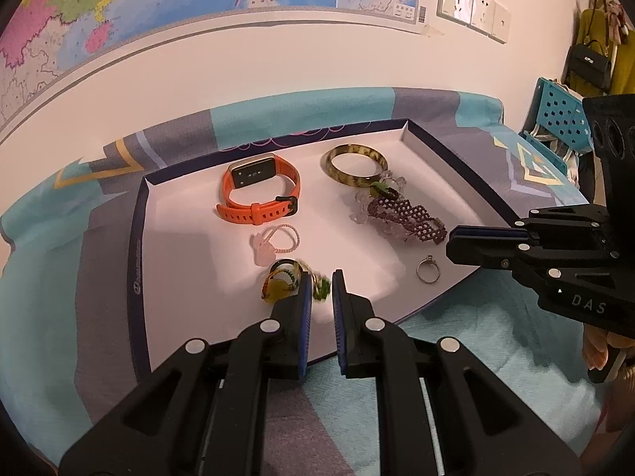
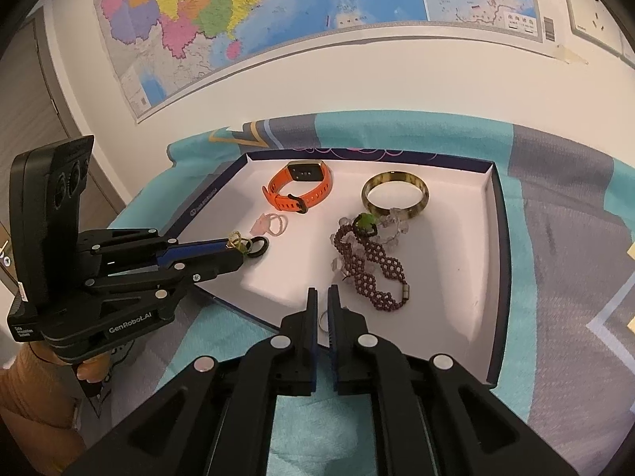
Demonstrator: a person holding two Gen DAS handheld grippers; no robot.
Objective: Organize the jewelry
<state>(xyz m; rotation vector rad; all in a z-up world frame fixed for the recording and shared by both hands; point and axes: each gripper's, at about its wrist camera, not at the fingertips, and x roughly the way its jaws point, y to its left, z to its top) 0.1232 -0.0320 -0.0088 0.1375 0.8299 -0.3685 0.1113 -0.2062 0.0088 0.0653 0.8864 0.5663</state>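
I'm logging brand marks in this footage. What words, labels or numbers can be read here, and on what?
"DAS": on the right gripper, its side.
"GenRobot.AI": on the left gripper, its base.
Tray rim logo: too small to read.
Wall map print: too blurred to read.
Watch screen: nothing readable.

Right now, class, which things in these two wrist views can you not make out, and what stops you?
- Yellow-green charm cluster: left wrist view, partly behind the left gripper, motion-blurred; contact unclear.
- Silver ring: right wrist view, only a sliver shows between the right gripper pads.
- Clear bead bracelet: tangled under the purple beaded bracelet; shape unclear.
- Tray logo: too small.
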